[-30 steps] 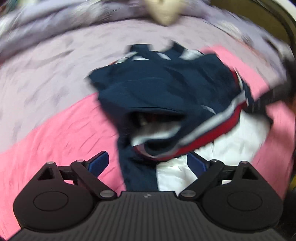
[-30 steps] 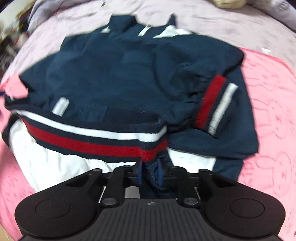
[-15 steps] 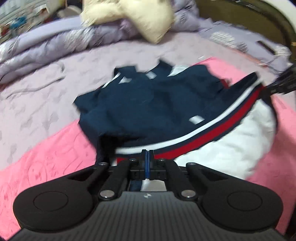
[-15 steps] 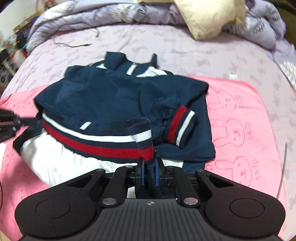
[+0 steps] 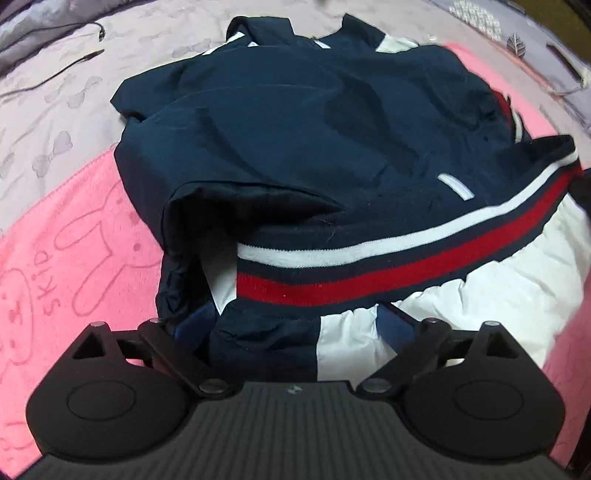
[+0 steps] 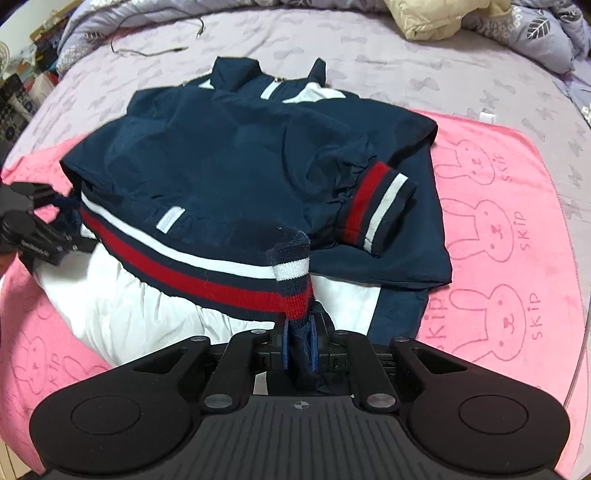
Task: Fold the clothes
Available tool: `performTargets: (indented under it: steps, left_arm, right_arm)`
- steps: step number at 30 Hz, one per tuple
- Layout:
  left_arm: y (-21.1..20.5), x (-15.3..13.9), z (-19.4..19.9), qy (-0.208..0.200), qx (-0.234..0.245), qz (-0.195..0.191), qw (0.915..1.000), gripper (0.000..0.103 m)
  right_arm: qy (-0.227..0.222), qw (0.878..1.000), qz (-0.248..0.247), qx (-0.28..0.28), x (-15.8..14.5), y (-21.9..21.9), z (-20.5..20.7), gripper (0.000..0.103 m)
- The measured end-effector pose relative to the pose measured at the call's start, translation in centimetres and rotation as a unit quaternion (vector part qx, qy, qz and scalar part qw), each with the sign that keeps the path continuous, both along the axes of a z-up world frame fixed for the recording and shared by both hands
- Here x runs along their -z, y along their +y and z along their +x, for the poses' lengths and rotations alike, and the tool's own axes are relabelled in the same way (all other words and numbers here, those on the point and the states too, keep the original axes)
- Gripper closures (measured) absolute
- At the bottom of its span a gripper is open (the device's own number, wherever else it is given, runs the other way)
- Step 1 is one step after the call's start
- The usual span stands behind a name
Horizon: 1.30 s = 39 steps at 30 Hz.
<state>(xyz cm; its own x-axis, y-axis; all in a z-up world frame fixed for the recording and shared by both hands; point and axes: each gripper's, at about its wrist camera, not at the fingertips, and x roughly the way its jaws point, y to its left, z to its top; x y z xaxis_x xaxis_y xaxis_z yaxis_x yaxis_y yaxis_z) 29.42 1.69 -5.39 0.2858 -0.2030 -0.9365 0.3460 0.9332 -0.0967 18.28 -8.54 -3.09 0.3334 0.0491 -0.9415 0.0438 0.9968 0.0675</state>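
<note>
A navy jacket (image 5: 314, 129) with a red and white striped hem (image 5: 369, 273) lies on a pink towel (image 5: 74, 240), its white lining (image 5: 461, 295) showing below the hem. My left gripper (image 5: 295, 325) is open, its blue pads spread either side of the jacket's near edge, just short of the hem's left end. In the right wrist view the jacket (image 6: 229, 155) fills the middle. My right gripper (image 6: 297, 341) is shut on the hem's right end (image 6: 295, 280), holding it pinched upright. The left gripper (image 6: 68, 225) shows at the hem's far left end.
The pink towel (image 6: 498, 221) lies on a purple bedsheet (image 6: 369, 55). A thin black cable (image 6: 147, 51) trails at the back left. A cream pillow (image 6: 432, 18) and a rumpled quilt (image 6: 546, 33) sit at the back. Clutter stands beyond the bed's left edge.
Half a second ago my left gripper was shut at the hem; now its fingers are spread wide and the hem lies loose. The right gripper has kept its hold.
</note>
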Motion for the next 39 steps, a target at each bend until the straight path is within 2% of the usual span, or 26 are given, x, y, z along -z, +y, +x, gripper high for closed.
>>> performTargets:
  steps: [3,5,6,8,10,13,16,18,22,25,27,28,30,31,32,33,34,37,39]
  left_arm:
    - [-0.5,-0.2,-0.4,-0.009,0.005,0.008,0.9999,0.021]
    - [-0.4,-0.6,-0.7,-0.008,0.001,0.003,1.0,0.038]
    - [-0.3,-0.8,-0.7,-0.006,-0.001,0.001,1.0,0.041]
    - [-0.3,-1.4,-0.9,0.002,-0.008,-0.01,0.9999,0.059]
    - [-0.6,-2.3,-1.4,0.004,-0.011,-0.014,0.9998,0.069]
    - [-0.9,-4.7,-2.6,-0.024,-0.002,-0.012,0.9996,0.073]
    - [-0.6,-8.3,-3.6,-0.065,0.005,-0.025,0.9975,0.073]
    - [-0.5,-10.7,-2.9,-0.094,0.013,-0.03,0.9951,0.073]
    - [-0.6,-13.6,2.7,-0.14,0.021,-0.018,0.9897,0.072]
    - [-1.4,-12.2,9.2,-0.145,-0.003,0.015,0.9893,0.066]
    - [-1.7,-9.4,13.5,-0.115,-0.034,0.042,0.9919,0.059]
    - [-1.7,-7.7,15.2,-0.095,-0.059,0.055,0.9923,0.057]
    - [-1.1,-4.6,17.7,-0.042,-0.101,0.083,0.9906,0.054]
    - [-0.6,-3.7,18.1,-0.024,-0.119,0.084,0.989,0.048]
    - [0.1,-3.5,18.2,-0.018,-0.137,0.072,0.9878,0.043]
    - [0.8,-3.4,18.2,-0.014,-0.154,0.06,0.9862,0.041]
    - [1.6,-3.7,18.1,-0.017,-0.167,0.046,0.9847,0.036]
    - [3.6,-5.0,18.7,-0.037,-0.2,0.021,0.9788,0.027]
    - [4.5,-5.6,19.6,-0.044,-0.219,0.018,0.9746,0.028]
  right_arm:
    - [0.007,1.0,0.004,-0.001,0.5,0.1,0.1,0.09]
    - [0.012,1.0,0.006,-0.002,0.8,0.1,0.1,0.09]
    - [0.014,1.0,0.008,-0.003,0.9,0.2,0.2,0.09]
    - [0.018,1.0,0.008,-0.004,1.0,0.4,0.2,0.09]
    - [0.021,1.0,0.005,-0.007,0.7,0.7,0.3,0.09]
    - [0.024,1.0,-0.002,-0.007,-0.4,0.7,0.4,0.09]
    - [0.009,1.0,-0.015,-0.006,-2.8,0.3,0.7,0.09]
    - [-0.008,1.0,-0.027,-0.006,-4.7,0.0,1.1,0.09]
    - [-0.052,0.996,-0.065,-0.016,-6.9,-1.6,5.2,0.09]
    - [-0.062,0.995,-0.078,-0.017,-5.0,-3.2,10.8,0.09]
    - [-0.068,0.994,-0.087,-0.018,-3.7,-4.4,14.6,0.087]
    - [-0.071,0.993,-0.092,-0.019,-3.1,-4.9,16.5,0.081]
    - [-0.036,0.994,-0.098,-0.006,-0.4,-6.4,19.7,0.077]
    - [-0.006,0.994,-0.105,0.007,0.7,-7.1,20.9,0.076]
    - [0.004,0.995,-0.1,0.022,0.9,-7.8,21.3,0.067]
    - [0.0,0.996,-0.086,0.037,0.5,-8.5,21.3,0.063]
    - [-0.014,0.996,-0.071,0.05,-0.3,-9.2,20.8,0.055]
    - [-0.069,0.996,-0.041,0.049,-3.6,-10.1,17.7,0.053]
    - [-0.09,0.996,-0.018,0.021,-5.2,-8.9,15.5,0.053]
